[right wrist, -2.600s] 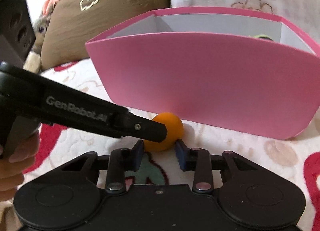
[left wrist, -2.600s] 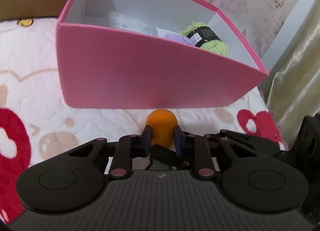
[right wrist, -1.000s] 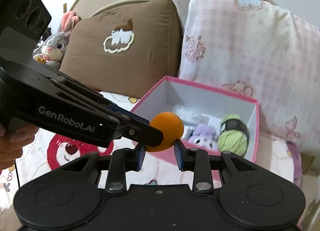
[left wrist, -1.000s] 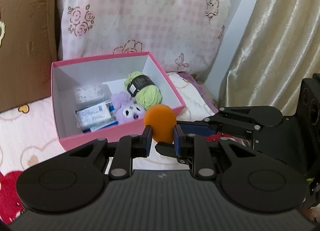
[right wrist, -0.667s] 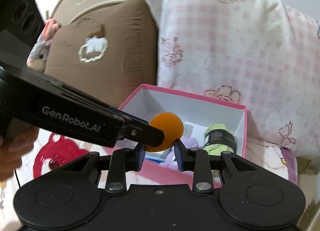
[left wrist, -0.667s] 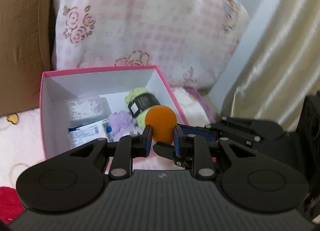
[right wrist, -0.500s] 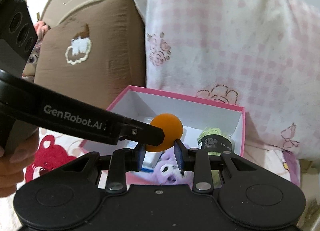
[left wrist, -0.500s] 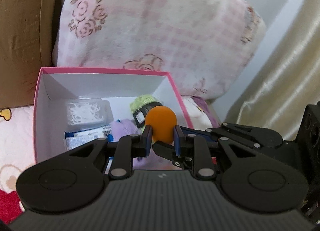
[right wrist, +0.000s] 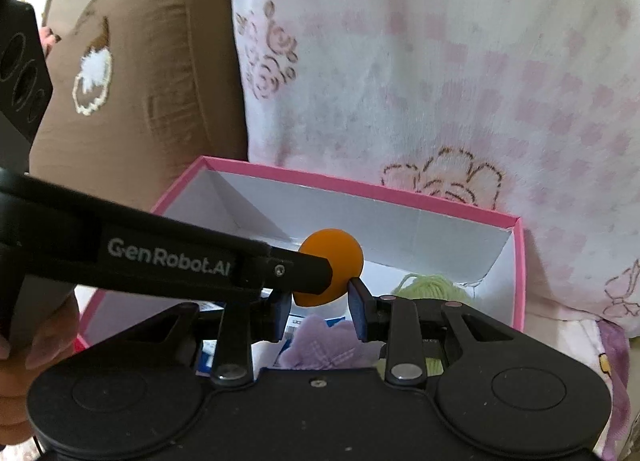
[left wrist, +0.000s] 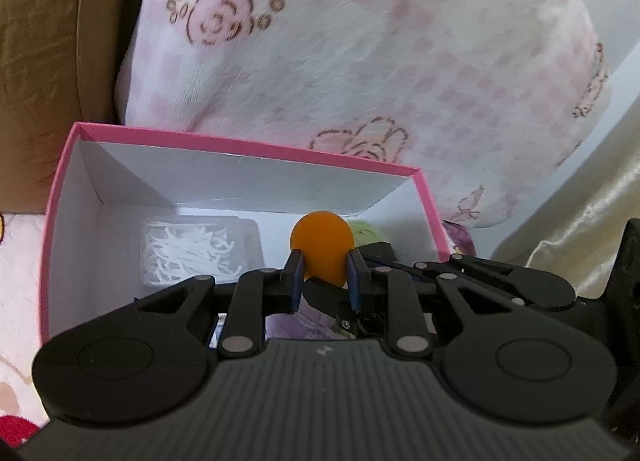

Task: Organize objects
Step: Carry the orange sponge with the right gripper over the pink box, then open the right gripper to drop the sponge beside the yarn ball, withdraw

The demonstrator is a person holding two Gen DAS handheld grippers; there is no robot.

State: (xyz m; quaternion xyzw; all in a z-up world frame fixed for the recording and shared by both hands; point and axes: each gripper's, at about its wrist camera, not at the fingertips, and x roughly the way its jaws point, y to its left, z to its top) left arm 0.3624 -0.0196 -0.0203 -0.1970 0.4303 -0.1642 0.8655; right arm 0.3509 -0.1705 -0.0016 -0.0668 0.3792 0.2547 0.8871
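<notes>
**A:** Between both sets of tongs sits the ball (left wrist: 322, 239). The left gripper (left wrist: 322, 275) pinches it at its lower sides, pads pressed on. The right gripper (right wrist: 319, 303) has it between its tips too, from another angle; its right pad touches the ball, while the left gripper's finger hides the other side, so I judge it clamped as well.

**B:** And where is the ball against the box?

**A:** Over the open box (left wrist: 256, 151), above the inside, not yet down among the contents. Below it lie a clear case of white picks (left wrist: 192, 251), green yarn (right wrist: 434, 287) toward the right wall, and a purple toy (right wrist: 324, 341) nearer the grippers.

**B:** What could spoil it from here?

**A:** My guess: a smooth round ball held low on its curve by two grips crossing each other. If one lets go before the other, or they pull apart unevenly, it may squirt out sideways. Dropped from this height it could bounce off the case lid or the yarn and hop over the rim onto the blanket (left wrist: 18, 261).

**B:** Anything about the box itself?

**A:** It is light card on soft bedding, backed by the pink pillow (left wrist: 380, 61). A finger catching the wall on the way down might tip or shove it. Lowering first, then spreading both grips together, looks safest.
</notes>
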